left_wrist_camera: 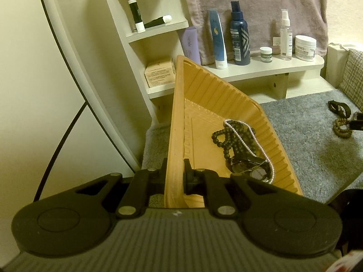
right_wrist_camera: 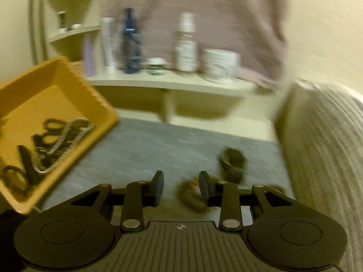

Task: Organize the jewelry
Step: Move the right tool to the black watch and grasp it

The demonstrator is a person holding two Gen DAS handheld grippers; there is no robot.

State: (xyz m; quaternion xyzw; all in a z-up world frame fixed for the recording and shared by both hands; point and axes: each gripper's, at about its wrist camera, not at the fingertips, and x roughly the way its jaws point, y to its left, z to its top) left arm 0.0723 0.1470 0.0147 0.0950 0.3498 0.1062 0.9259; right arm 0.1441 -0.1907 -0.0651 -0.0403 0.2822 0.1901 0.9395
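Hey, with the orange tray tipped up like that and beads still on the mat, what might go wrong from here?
1. The left hand-held gripper pinches only the orange tray's wall, and the tray tilts; the black bead strand and pearl chain may slide or spill.
2. The right hand-held gripper is open, with the brown bead bracelet partly behind one finger; closing now might clip only an edge.
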